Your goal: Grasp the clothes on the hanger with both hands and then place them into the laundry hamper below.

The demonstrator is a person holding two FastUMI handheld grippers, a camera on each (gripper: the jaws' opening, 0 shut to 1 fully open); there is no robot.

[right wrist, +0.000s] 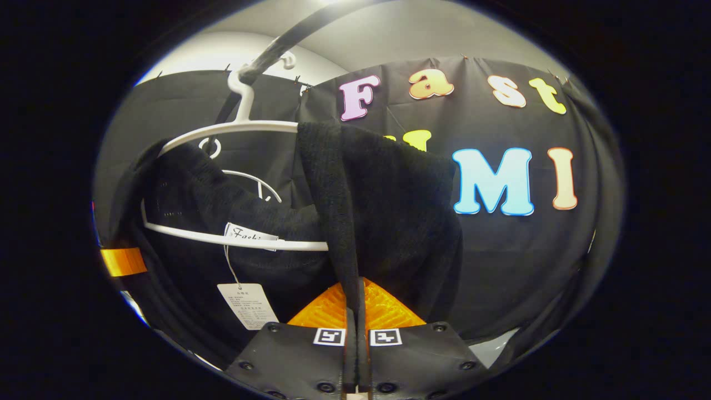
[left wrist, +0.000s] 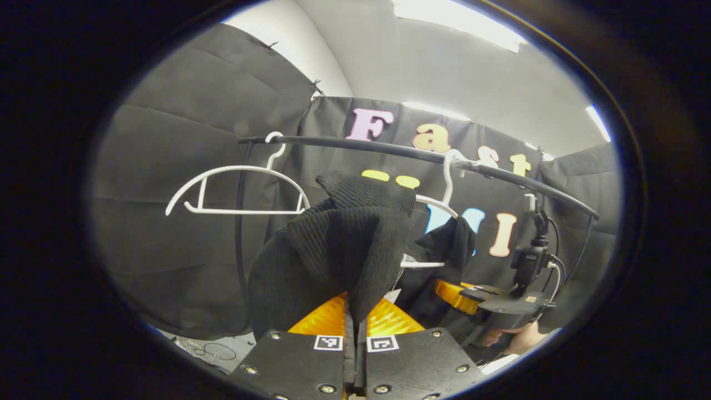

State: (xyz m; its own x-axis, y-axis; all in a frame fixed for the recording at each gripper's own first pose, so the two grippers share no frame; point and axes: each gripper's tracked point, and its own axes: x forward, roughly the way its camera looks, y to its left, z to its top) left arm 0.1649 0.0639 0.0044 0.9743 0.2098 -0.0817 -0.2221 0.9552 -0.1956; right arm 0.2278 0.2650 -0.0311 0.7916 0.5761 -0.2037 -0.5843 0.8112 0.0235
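While two hangers [left wrist: 239, 189] [left wrist: 439, 211] hang, both grippers [left wrist: 355, 328] [right wrist: 355, 322] pinch one garment [left wrist: 333, 250].

Garment [left wrist: 339, 244] draped over hanger [right wrist: 233, 129] at 12 o'clock, hung on rail [left wrist: 389, 150], second hanger [left wrist: 233, 189] placed at 10 o'clock.

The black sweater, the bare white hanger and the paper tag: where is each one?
black sweater [left wrist: 333, 244]: left gripper view, on the bunched knit above the tool.
bare white hanger [left wrist: 236, 191]: left gripper view, between its arms, near the lower bar.
paper tag [right wrist: 244, 305]: right gripper view, on the card's middle.
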